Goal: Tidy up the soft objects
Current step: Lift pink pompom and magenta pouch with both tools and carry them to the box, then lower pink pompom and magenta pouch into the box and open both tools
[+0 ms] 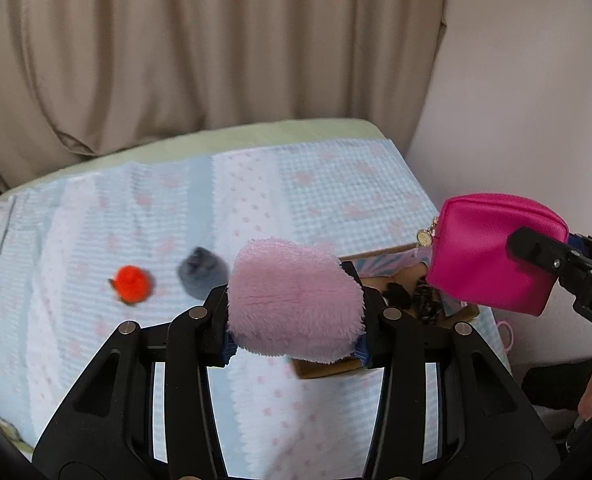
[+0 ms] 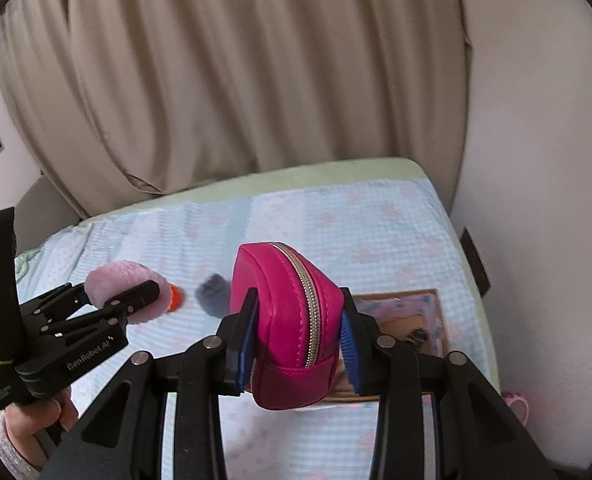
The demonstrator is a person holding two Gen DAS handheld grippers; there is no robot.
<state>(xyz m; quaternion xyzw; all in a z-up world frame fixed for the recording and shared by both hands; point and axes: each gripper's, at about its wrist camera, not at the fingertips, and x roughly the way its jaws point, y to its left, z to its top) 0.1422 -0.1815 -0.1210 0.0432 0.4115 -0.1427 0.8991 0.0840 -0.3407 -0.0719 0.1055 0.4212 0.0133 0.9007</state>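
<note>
My left gripper (image 1: 294, 312) is shut on a fluffy pale pink pouch (image 1: 296, 296), carried above the bed. From the right wrist camera that pouch (image 2: 116, 284) and the left gripper (image 2: 136, 300) show at the left. A magenta zip pouch (image 2: 292, 320) is squeezed between the blue pads of my right gripper (image 2: 296, 344); it (image 1: 491, 252) hangs at the right in the left wrist view, with the right gripper (image 1: 535, 256) behind it. An open cardboard box (image 1: 447, 312) with dark items inside lies below both. An orange pom-pom (image 1: 132, 283) and a grey one (image 1: 200, 270) rest on the blanket.
A light blue and pink patterned blanket (image 1: 315, 184) covers the bed. Beige curtains (image 1: 176, 48) hang behind it and a pale wall (image 2: 535, 160) runs along the right. A small pink object (image 2: 515, 404) lies off the bed's right edge. A hand (image 2: 36, 416) holds the left gripper.
</note>
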